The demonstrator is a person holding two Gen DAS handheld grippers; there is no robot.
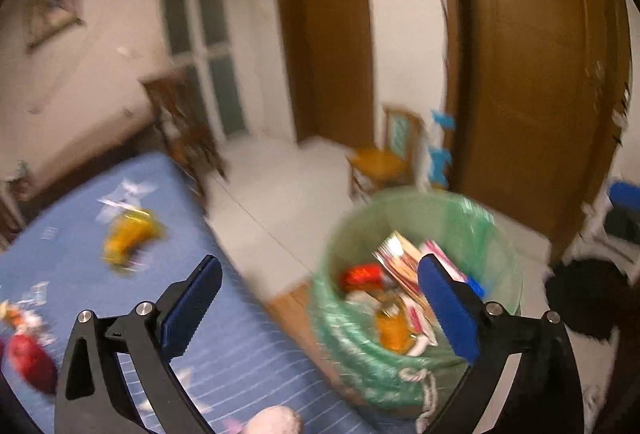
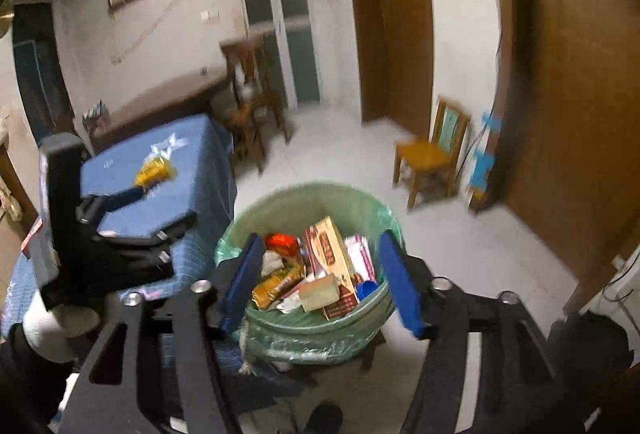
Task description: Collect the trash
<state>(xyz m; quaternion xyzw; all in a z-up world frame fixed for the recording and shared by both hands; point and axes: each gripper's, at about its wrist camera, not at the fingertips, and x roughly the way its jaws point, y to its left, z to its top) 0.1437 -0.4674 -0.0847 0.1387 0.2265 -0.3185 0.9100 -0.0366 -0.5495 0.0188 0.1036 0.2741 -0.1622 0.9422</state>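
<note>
Both grippers are tilted downward. The left gripper (image 1: 320, 308) is held with jaws spread wide and empty; the right gripper (image 2: 320, 280), jaws parted and empty, is poised above the trash-filled bin (image 2: 288, 330). A yellow wrapper (image 1: 128, 234) is left on the blue surface (image 1: 240, 354).

My left gripper (image 1: 320, 298): black angular arms, ribbed blue pads (image 1: 192, 308), silver round screws at the joints. My right gripper (image 2: 320, 284): same black frame, blue pads (image 2: 400, 284), silver screws, triangular cut-outs in the arms
</note>
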